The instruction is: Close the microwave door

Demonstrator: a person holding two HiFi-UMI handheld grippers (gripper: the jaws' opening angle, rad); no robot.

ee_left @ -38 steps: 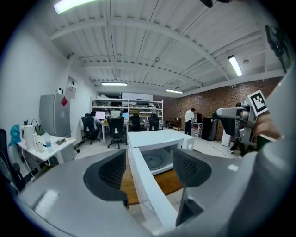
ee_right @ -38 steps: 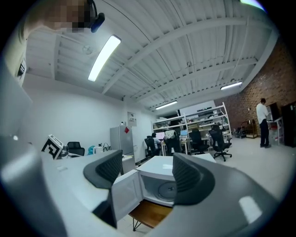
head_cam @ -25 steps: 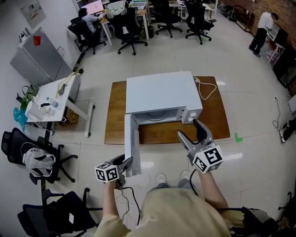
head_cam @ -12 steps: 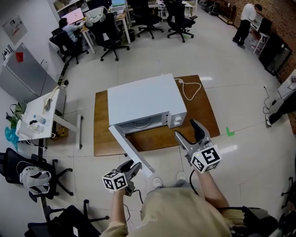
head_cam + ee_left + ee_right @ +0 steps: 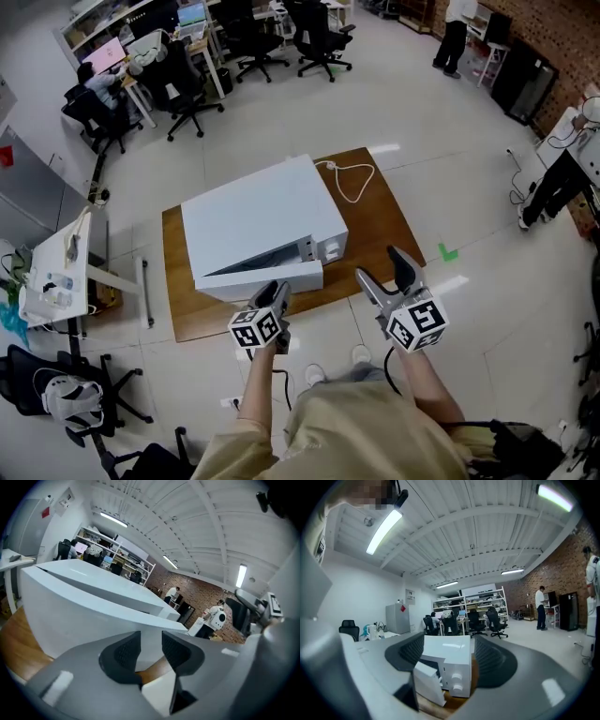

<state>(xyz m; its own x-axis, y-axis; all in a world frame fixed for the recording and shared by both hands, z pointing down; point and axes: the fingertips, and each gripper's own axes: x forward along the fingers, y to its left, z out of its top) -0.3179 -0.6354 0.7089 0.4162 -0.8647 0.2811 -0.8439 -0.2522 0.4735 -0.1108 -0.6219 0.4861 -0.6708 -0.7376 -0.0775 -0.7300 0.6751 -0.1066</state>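
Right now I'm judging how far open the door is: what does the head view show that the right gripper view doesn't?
Only the head view: the left gripper, jaws closing with nothing between them, close by the door's free end, and the white cable lying on the board. Only the right gripper view: the ceiling lights. Both: the white microwave with its door ajar, on the wooden board.

Left claw [image 5: 276, 292] closing on nothing — right claw [image 5: 378, 263] spread.
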